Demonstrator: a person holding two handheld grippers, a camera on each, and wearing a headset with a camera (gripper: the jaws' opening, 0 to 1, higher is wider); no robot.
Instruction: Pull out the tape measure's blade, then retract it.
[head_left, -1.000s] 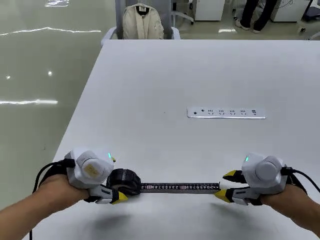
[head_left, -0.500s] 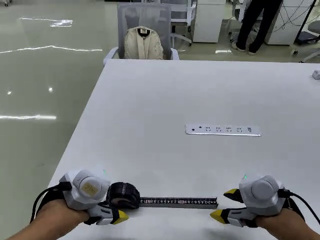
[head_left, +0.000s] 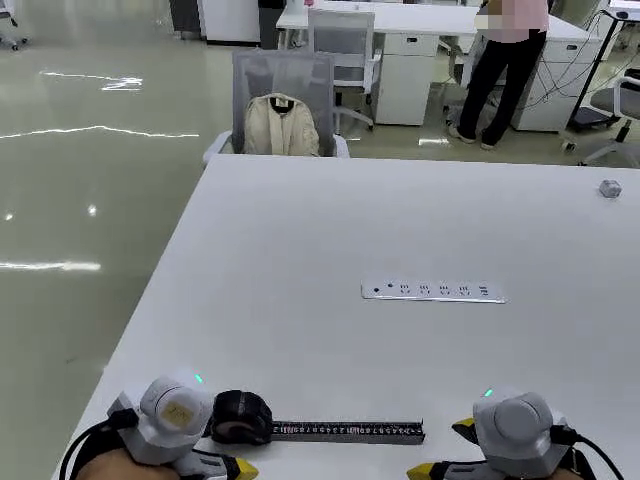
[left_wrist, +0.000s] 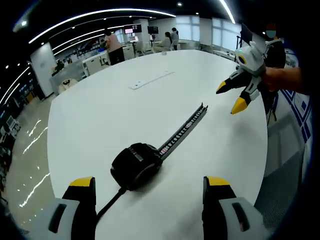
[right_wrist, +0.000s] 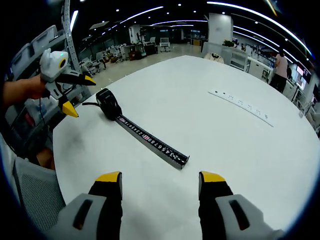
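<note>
The black tape measure case (head_left: 240, 417) lies on the white table (head_left: 400, 220) with its blade (head_left: 345, 432) drawn out to the right, flat on the surface. My left gripper (head_left: 225, 458) sits just left of the case, open, and the case (left_wrist: 136, 165) rests a little ahead of its jaws (left_wrist: 150, 185), untouched. My right gripper (head_left: 440, 450) is open as well, and the blade's end (right_wrist: 181, 160) lies just ahead of its jaws (right_wrist: 160, 177), free. The right gripper (left_wrist: 231, 95) and the left gripper (right_wrist: 77, 94) each appear in the other's view.
A white power strip (head_left: 433, 292) lies mid-table beyond the tape. A small grey object (head_left: 610, 188) rests at the far right. A chair with a cream jacket (head_left: 280, 115) stands at the far edge, and a person (head_left: 510, 60) stands behind. The table's left edge (head_left: 150, 300) is close.
The head camera has tilted up. Both grippers have drawn back towards me: the left off the case, the right off the blade's end. The tape stays put, blade extended.
</note>
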